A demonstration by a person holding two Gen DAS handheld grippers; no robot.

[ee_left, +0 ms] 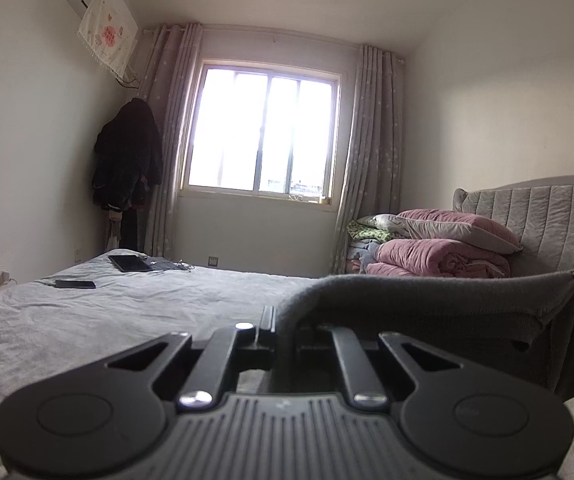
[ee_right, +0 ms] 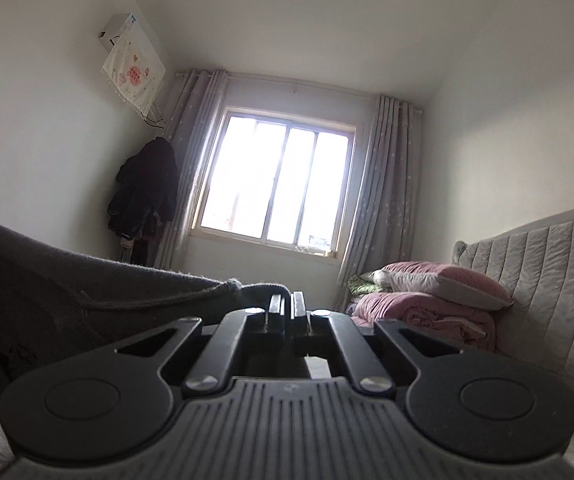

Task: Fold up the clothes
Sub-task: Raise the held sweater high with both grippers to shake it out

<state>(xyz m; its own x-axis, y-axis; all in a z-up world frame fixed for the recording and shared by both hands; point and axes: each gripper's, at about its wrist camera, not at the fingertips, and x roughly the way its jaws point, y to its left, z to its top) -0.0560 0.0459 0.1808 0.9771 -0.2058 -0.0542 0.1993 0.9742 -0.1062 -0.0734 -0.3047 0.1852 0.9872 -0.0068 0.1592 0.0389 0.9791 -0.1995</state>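
Grey knit garment (ee_left: 427, 300) stretched between both clamped tools, left tool (ee_left: 283, 320), right tool (ee_right: 287, 306), tablet (ee_left: 129, 263) only in left view.

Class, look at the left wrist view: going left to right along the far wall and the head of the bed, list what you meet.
Dark coat → left curtain → window → right curtain → stacked pink pillow and quilts → grey padded headboard.

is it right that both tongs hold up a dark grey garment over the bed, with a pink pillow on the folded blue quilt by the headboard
Not quite: the folded quilt under the pink pillow is pink, not blue, as the left wrist view shows. The rest holds: both tongs grip the dark grey garment over the bed.
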